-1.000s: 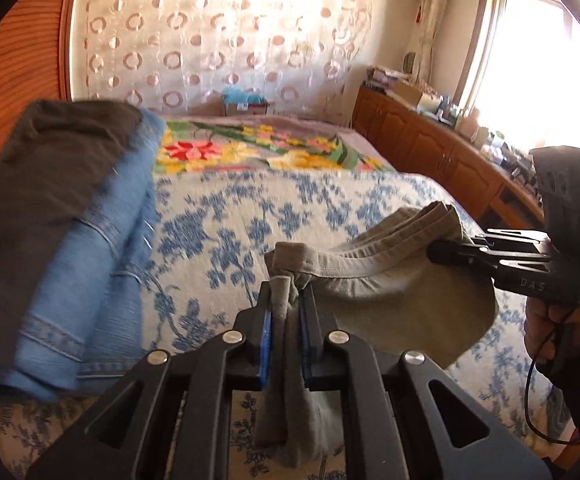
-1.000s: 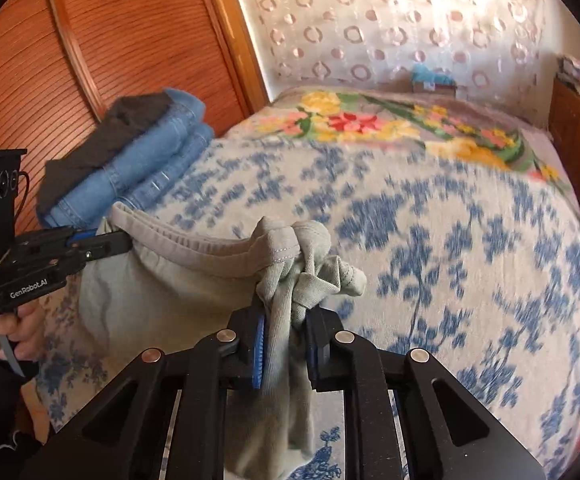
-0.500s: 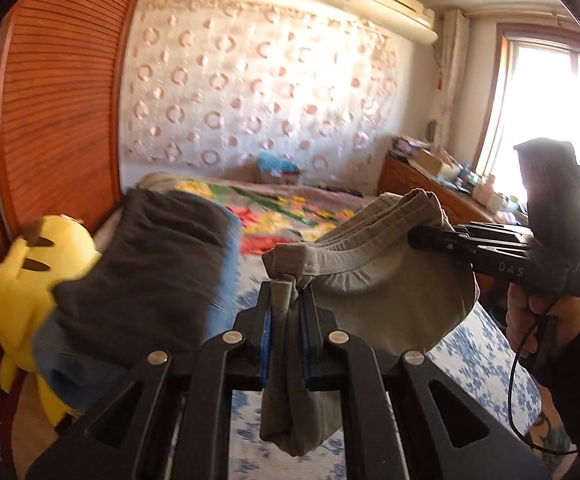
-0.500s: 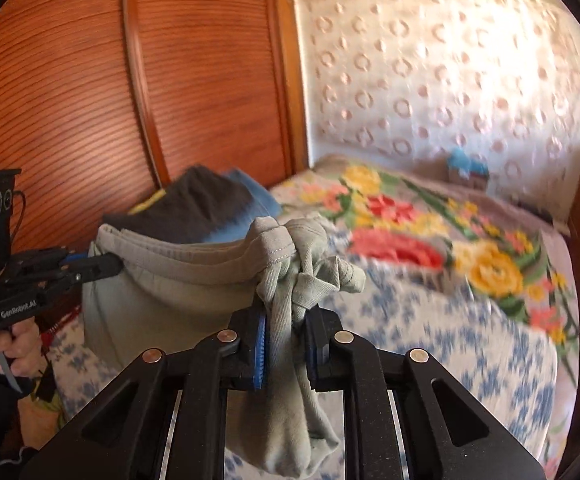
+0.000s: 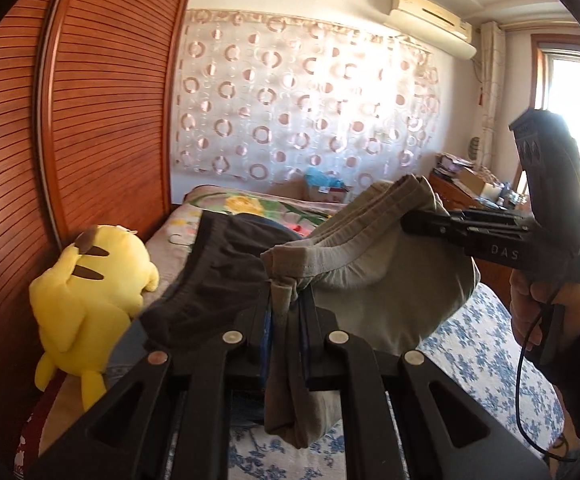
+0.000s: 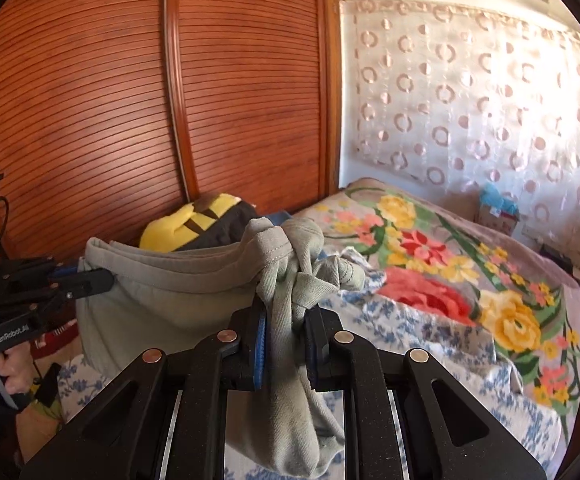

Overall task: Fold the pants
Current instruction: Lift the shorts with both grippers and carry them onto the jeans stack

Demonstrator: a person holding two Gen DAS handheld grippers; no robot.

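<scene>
Grey-green pants (image 5: 374, 280) hang in the air between both grippers, held by the waistband above the bed. My left gripper (image 5: 287, 312) is shut on one bunched end of the waistband, with fabric dangling below the pads. My right gripper (image 6: 283, 322) is shut on the other bunched end of the pants (image 6: 161, 292). Each view shows the other gripper at the far end of the waistband: the right gripper (image 5: 408, 222) and the left gripper (image 6: 105, 276). The legs hang down out of sight.
A stack of folded dark and blue-jean garments (image 5: 217, 272) lies on the bed's left side beside a yellow plush toy (image 5: 85, 300). A floral bedspread (image 6: 442, 280) covers the bed. Wooden wardrobe doors (image 6: 129, 100) stand at left, a cabinet (image 5: 466, 196) at right.
Both grippers have risen with the pants and tipped upward, so the wardrobe, curtain wall and plush toy came into view. The grips on the waistband are unchanged.
</scene>
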